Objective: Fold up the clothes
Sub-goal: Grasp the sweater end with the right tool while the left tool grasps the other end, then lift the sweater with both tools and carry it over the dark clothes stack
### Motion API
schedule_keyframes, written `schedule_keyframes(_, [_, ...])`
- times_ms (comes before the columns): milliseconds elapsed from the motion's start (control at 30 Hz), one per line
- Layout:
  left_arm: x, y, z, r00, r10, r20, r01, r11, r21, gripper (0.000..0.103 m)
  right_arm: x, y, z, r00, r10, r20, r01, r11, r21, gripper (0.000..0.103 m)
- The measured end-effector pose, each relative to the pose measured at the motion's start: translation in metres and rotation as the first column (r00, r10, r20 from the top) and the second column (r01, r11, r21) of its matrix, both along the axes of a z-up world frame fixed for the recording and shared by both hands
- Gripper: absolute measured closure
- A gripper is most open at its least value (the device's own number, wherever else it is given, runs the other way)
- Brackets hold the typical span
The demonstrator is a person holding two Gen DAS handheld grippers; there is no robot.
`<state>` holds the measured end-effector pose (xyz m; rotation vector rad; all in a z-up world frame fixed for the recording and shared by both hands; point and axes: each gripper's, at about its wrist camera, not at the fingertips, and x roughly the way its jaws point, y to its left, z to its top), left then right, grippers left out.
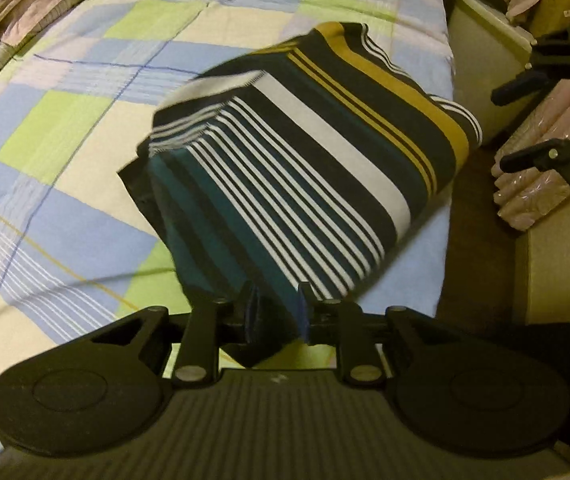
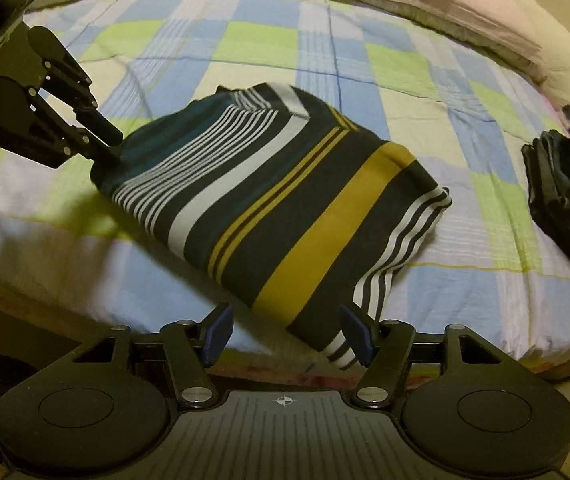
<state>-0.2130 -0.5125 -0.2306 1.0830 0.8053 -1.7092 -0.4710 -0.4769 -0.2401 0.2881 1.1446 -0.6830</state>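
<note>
Pinched at 1 corner by the left gripper [image 1: 275, 314], right gripper [image 2: 287, 334] spread, the folded striped shirt [image 2: 285, 192] risked unfolding over the checked quilt [image 2: 245, 40].

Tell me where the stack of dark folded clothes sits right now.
The dark folded stack lies on the checked quilt at the right edge of the right wrist view, apart from the striped garment; the left wrist view shows it at top centre.
</note>
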Motion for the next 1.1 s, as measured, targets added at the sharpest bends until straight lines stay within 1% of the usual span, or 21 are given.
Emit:
schedule_keyframes(167, [-0.012,0.005,-0.005,1.0,-0.013,0.018,0.013,1.0,0.02,0.084,-0.006,0.004,-0.001,0.998,0.056,-0.01,-0.056,0.998,-0.009,0.04])
schedule_keyframes(233, [-0.015,0.006,-0.007,1.0,-0.014,0.022,0.013,1.0,0.025,0.081,-0.007,0.006,-0.003,0.998,0.063,-0.01,-0.063,0.998,-0.008,0.04])
schedule_keyframes(400, [-0.023,0.005,-0.009,0.999,-0.024,0.041,0.023,0.999,0.037,0.08,-0.012,0.008,-0.008,0.998,0.067,-0.011,-0.067,0.998,-0.012,0.039])
schedule_keyframes(433, [-0.024,0.005,-0.008,0.999,-0.025,0.048,0.024,0.999,0.034,0.079,-0.013,0.008,-0.009,0.998,0.064,-0.011,-0.064,0.998,-0.013,0.039])
schedule_keyframes(500, [-0.027,0.005,-0.004,0.997,-0.025,0.066,0.024,0.999,0.023,0.071,-0.014,0.009,-0.011,0.998,0.063,-0.014,-0.063,0.998,-0.018,0.039])
schedule_keyframes(533, [-0.031,0.007,-0.004,0.995,-0.045,0.095,0.045,0.999,0.003,0.062,-0.014,0.009,-0.013,0.998,0.067,-0.017,-0.067,0.997,-0.024,0.038])
schedule_keyframes(567, [-0.037,0.012,-0.004,0.987,-0.081,0.141,0.086,0.996,-0.028,0.048,-0.014,0.009,-0.014,0.997,0.071,-0.021,-0.072,0.997,-0.03,0.036])
schedule_keyframes(600, [-0.042,0.017,-0.004,0.975,-0.116,0.188,0.129,0.99,-0.057,0.04,-0.014,0.009,-0.015,0.997,0.075,-0.025,-0.076,0.997,-0.035,0.024])
schedule_keyframes(633, [-0.048,0.022,-0.005,0.961,-0.148,0.235,0.172,0.981,-0.084,0.031,-0.013,0.011,-0.015,0.996,0.089,-0.031,-0.09,0.994,-0.057,0.018])
schedule_keyframes(700, [-0.059,0.032,-0.005,0.921,-0.206,0.331,0.261,0.956,-0.131,0.031,-0.01,0.014,-0.019,0.989,0.138,-0.063,-0.143,0.984,-0.101,0.018])
schedule_keyframes(767, [-0.07,0.042,-0.006,0.868,-0.253,0.427,0.351,0.921,-0.168,0.031,-0.007,0.018,-0.025,0.975,0.196,-0.102,-0.209,0.967,-0.145,0.018])
schedule_keyframes(800, [-0.074,0.046,-0.009,0.847,-0.272,0.457,0.385,0.906,-0.175,0.031,-0.004,0.02,-0.03,0.964,0.234,-0.127,-0.253,0.953,-0.169,0.018])
schedule_keyframes(867, [-0.079,0.053,-0.02,0.819,-0.304,0.486,0.431,0.885,-0.173,0.03,0.0,0.026,-0.043,0.934,0.308,-0.18,-0.343,0.915,-0.213,0.018])
schedule_keyframes(900, [-0.082,0.055,-0.026,0.807,-0.317,0.499,0.451,0.876,-0.173,0.03,0.003,0.029,-0.052,0.915,0.342,-0.212,-0.388,0.89,-0.239,0.018])
schedule_keyframes(1000, [-0.089,0.057,-0.045,0.774,-0.349,0.529,0.5,0.849,-0.171,0.03,0.01,0.037,-0.082,0.845,0.43,-0.318,-0.522,0.794,-0.311,0.018])
schedule_keyframes(1067, [-0.093,0.057,-0.056,0.754,-0.364,0.546,0.529,0.83,-0.177,0.029,0.015,0.035,-0.102,0.813,0.447,-0.373,-0.568,0.749,-0.342,0.018])
schedule_keyframes(1100, [-0.095,0.057,-0.061,0.743,-0.372,0.555,0.544,0.82,-0.178,0.028,0.016,0.032,-0.11,0.803,0.449,-0.391,-0.582,0.732,-0.354,0.018])
